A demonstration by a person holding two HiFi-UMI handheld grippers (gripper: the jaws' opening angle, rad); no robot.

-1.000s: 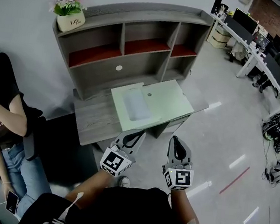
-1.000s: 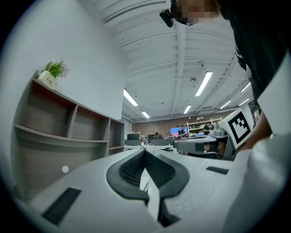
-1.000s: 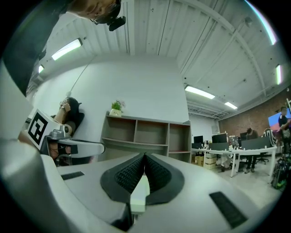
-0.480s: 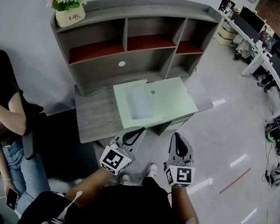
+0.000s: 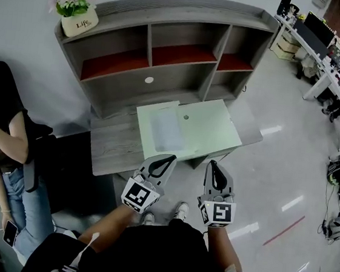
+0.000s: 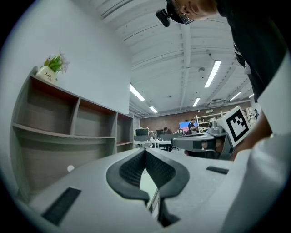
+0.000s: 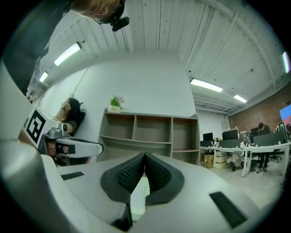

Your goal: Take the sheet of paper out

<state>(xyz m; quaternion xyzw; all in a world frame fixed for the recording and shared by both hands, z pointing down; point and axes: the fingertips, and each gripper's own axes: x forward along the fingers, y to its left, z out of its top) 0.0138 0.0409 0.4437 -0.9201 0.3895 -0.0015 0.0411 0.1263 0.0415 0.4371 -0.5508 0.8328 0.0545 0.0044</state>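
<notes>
**Q:** Head view. What was the largest item in the field?

**A:** The grey wooden desk (image 5: 111, 147). It carried a grey shelf unit with red-lined compartments (image 5: 164, 80) along its back, set against the white wall.

**Q:** And beside it?

**A:** A seated person in a black top and blue jeans (image 5: 3, 131) sat at the left of the view, apart from the desk.

**Q:** Where did the task's thing lie?

**A:** A light-green rectangular pad (image 5: 210, 128) lay flat on the desk, in front of the shelf unit. The pale rectangular sheet of paper (image 5: 168, 129) lay flat on the left part of that pad. Neither tool touched it.

**Q:** In what state were the tools?

**A:** The left gripper (image 5: 168, 159) and the right gripper (image 5: 213, 164) were held side by side, pointing level toward the desk. In the head view their tips appeared just below the pad's near edge. In each gripper view the two ribbed black jaws met tip to tip with nothing between them, so both tools were closed and empty.

**Q:** And the smallest item?

**A:** A white flower pot with a green, pink-flowered plant (image 5: 79, 25) stood on the top left corner of the shelf unit.
</notes>
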